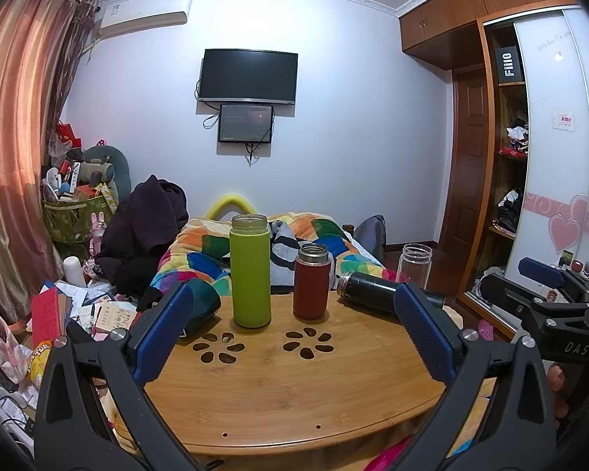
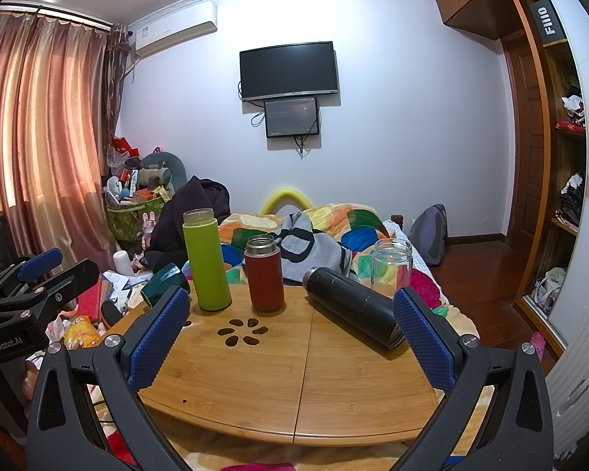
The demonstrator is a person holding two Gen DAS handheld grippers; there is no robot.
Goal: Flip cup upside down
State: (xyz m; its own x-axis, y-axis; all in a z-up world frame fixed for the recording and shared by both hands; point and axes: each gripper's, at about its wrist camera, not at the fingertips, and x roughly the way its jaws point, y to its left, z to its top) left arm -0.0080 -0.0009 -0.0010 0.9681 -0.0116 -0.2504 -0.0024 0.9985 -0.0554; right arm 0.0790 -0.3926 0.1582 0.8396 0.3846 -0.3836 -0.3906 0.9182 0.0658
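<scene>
A wooden table (image 1: 294,388) (image 2: 294,388) holds several cups. A tall green cup (image 1: 250,271) (image 2: 207,261) and a shorter red cup (image 1: 311,282) (image 2: 264,274) stand upright, mouths up. A black cup (image 1: 377,288) (image 2: 353,308) lies on its side at the right. A dark teal cup (image 1: 202,304) (image 2: 165,280) lies at the left edge, partly hidden by a finger. A clear glass cup (image 1: 414,265) (image 2: 392,265) stands behind the table. My left gripper (image 1: 290,337) and right gripper (image 2: 290,337) are both open and empty, above the table's near half.
A bed with a colourful quilt (image 1: 216,259) (image 2: 333,223) lies behind the table. Clutter and papers (image 1: 78,310) fill the floor at left. A wardrobe (image 2: 546,157) stands at right. Each gripper shows at the edge of the other's view.
</scene>
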